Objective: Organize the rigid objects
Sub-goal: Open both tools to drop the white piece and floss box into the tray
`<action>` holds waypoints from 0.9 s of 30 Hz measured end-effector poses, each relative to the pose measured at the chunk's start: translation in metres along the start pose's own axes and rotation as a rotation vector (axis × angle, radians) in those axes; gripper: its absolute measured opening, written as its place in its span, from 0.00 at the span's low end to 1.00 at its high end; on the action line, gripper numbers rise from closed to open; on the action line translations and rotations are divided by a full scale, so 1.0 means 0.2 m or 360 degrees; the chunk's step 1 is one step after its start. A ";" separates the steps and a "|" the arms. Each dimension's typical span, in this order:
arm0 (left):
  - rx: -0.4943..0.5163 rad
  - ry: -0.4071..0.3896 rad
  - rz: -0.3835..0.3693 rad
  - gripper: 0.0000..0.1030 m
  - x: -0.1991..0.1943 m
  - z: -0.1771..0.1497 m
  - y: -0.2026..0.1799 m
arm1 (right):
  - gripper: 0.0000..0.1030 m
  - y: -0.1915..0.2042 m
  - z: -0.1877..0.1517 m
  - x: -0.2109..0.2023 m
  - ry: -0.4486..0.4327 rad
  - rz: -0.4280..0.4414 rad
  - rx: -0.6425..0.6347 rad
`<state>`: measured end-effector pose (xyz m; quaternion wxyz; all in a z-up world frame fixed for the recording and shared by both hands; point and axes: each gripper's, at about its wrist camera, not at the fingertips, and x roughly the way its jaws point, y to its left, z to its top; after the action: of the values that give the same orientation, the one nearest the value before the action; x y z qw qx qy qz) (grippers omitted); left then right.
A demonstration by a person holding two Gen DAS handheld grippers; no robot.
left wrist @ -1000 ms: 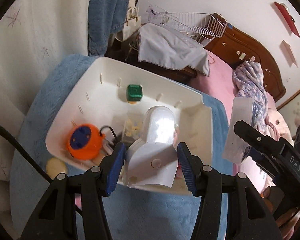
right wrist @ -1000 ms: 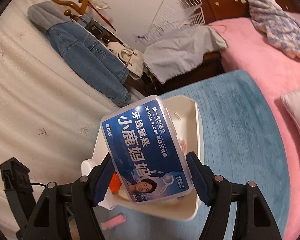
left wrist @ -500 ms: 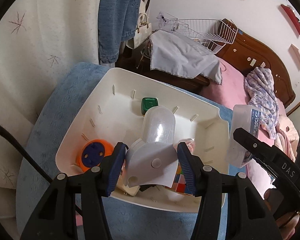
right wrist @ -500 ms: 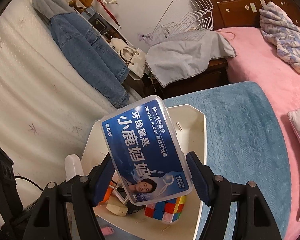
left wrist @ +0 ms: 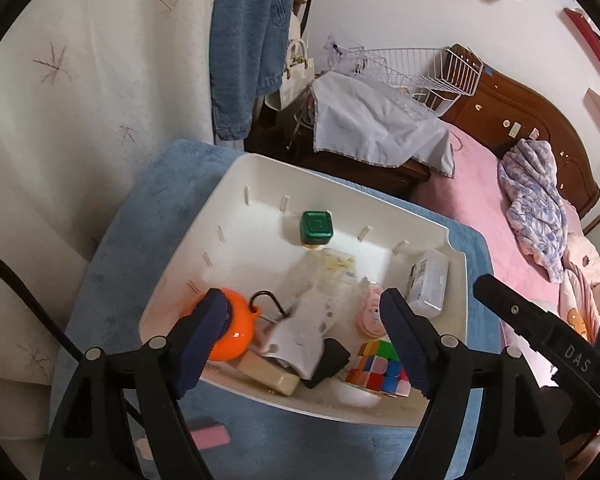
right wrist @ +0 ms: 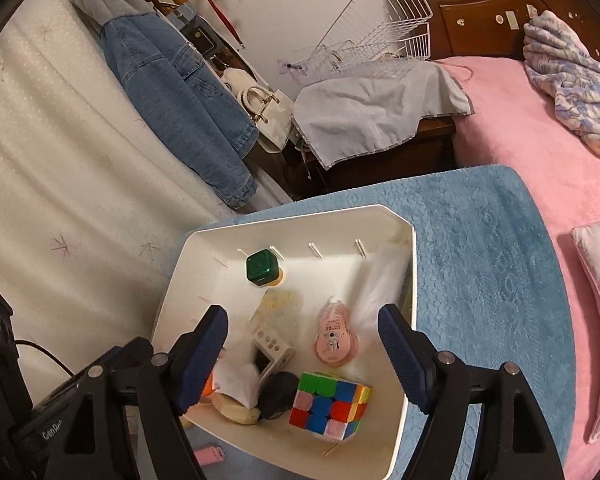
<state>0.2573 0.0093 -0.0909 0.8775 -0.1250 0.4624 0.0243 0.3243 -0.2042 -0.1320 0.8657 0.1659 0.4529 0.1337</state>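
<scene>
Change: the white bottle (left wrist: 300, 328) and the dental floss box (left wrist: 427, 282), clamped a moment ago, are now released into the white bin (left wrist: 236, 192).
Meaning: two more items are judged sorted.
Left gripper (left wrist: 306, 344): jaws opening, nothing pressed, tilted down over the bin.
Right gripper (right wrist: 302, 354): jaws opening, empty, angled down above the Rubik's cube (right wrist: 328, 404).

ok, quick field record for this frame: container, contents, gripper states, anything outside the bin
container: white bin on blue mat
contents: green-capped jar, puzzle cube, pink tape dispenser, orange reel, clear floss box, white bottle, blurred
left gripper: opening, pads clear of bottle
right gripper: opening, nothing gripped
outside bin: pink item on mat
</scene>
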 end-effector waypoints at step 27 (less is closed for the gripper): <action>0.0224 -0.0052 0.0302 0.79 -0.40 -0.14 0.36 | 0.78 0.54 -0.34 -0.29 -0.0105 0.0110 -0.0387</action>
<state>0.1771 0.0780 -0.0550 0.8852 -0.0183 0.4584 0.0768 0.2274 -0.1162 -0.0810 0.8888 0.0794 0.3986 0.2119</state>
